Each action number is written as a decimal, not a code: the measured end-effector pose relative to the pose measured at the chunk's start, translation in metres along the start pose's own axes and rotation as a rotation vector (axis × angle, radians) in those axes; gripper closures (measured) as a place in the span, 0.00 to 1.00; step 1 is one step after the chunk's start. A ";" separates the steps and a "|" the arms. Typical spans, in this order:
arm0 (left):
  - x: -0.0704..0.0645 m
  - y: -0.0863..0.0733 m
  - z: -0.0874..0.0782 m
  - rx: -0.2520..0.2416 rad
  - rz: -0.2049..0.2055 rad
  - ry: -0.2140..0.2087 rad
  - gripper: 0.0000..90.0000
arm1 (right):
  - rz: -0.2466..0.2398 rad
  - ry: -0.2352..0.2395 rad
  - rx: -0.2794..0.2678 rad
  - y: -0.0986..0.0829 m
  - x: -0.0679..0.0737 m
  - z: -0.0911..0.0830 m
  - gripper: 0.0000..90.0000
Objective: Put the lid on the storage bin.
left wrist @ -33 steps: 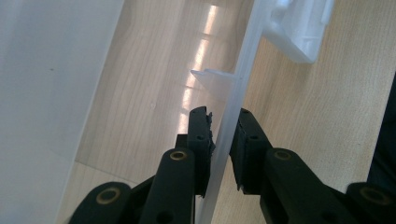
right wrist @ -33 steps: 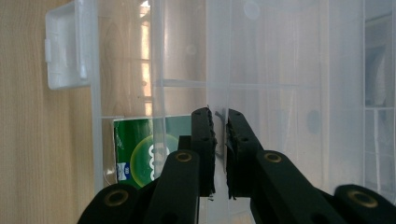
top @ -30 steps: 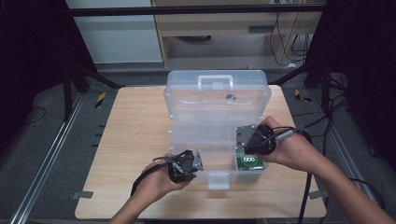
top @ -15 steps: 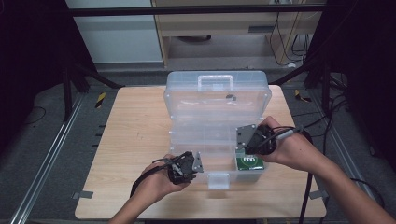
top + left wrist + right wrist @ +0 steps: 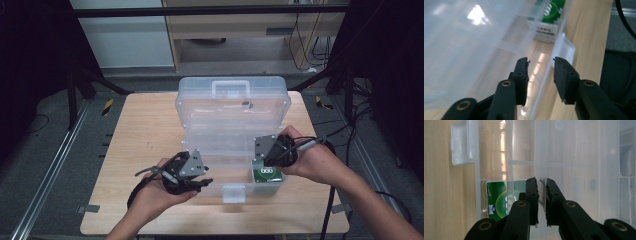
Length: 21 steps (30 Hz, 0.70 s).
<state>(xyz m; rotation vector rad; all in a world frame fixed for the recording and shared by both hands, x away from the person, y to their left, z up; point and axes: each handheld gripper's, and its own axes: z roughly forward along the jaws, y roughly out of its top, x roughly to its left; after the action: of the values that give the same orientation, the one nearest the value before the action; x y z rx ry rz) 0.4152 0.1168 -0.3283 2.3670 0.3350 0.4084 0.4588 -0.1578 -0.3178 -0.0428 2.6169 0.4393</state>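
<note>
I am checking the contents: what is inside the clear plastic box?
A green packet lies in the clear plastic box's front right corner. The right gripper covers part of it.

High view: above me, facing forward-down, far | my gripper views: close along jaws | shared: clear box (image 5: pixel 232 150), green pack (image 5: pixel 499 200).

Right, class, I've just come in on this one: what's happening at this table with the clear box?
A person works on a clear plastic storage box lying open on a wooden table, a gripper in each hand. The left gripper is open, its jaws set either side of the box's front wall near the latch. The right gripper has its jaws nearly closed on a clear inner wall of the box. A green carton sits in the front right compartment.
</note>
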 end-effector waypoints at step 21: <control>0.093 -0.001 -0.030 -0.089 -0.290 0.106 1.00 | -0.001 -0.003 -0.011 -0.003 0.004 0.001 0.90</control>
<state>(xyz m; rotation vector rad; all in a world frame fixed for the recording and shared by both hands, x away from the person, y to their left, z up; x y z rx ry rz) 0.4892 0.1672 -0.2895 2.1726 0.6852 0.4021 0.4558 -0.1600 -0.3210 -0.0469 2.6113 0.4525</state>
